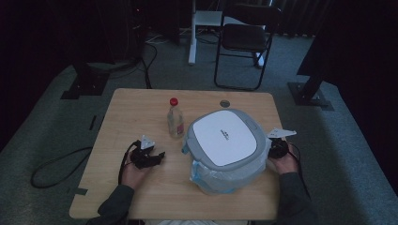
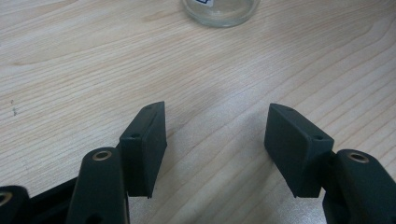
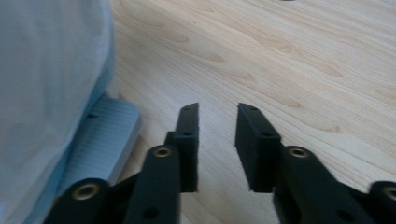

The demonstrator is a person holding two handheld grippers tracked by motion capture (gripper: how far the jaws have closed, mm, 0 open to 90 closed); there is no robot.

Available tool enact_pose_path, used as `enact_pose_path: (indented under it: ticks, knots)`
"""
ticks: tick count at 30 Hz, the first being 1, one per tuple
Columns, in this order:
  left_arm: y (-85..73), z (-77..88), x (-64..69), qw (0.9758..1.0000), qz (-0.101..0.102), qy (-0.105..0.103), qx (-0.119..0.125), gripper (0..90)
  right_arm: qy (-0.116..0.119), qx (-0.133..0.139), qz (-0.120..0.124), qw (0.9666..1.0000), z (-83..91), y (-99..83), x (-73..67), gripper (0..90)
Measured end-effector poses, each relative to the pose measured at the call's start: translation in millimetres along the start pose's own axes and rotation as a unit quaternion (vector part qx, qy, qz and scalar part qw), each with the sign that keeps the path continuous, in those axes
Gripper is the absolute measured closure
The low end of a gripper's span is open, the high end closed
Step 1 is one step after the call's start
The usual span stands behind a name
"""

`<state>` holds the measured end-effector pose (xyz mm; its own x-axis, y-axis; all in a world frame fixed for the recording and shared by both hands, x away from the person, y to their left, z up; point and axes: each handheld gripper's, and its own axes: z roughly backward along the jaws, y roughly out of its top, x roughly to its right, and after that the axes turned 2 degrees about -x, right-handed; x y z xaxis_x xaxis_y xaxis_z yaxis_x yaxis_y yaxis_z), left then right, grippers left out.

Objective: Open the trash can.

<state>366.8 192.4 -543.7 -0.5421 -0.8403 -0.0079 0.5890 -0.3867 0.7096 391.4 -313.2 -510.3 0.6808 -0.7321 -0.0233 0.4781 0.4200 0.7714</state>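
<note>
Two claws flank lidded bin sitting mid-tabletop, blue-white liner bag bunched under its lid; left claw parked left of bin, jaws wide apart, nothing between them; right claw low beside bin's right flank near grey foot pedal, jaws narrowed to small gap, nothing pinched; bottle stands just behind bin's left corner. Risk imo: right claw snags liner instead of pedal, tears it; shoving bin sideways could topple bottle.
</note>
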Motion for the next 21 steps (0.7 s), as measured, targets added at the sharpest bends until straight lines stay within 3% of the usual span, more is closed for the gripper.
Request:
enact_pose_path:
  ticks: [4,8,21]
  knots:
    - [0.0,0.0,0.2,1.0,0.0,0.0,0.0,39.5,0.007,0.008,0.006,0.9999,6.2,-0.9,-3.5,85.5]
    - [0.0,0.0,0.2,1.0,0.0,0.001,0.0,39.5,0.013,0.009,0.01,0.9998,9.5,-0.3,-9.1,89.9]
    - [0.0,0.0,0.2,1.0,0.0,0.001,0.0,39.5,0.043,0.013,0.021,0.9988,9.0,-2.0,-21.9,90.0]
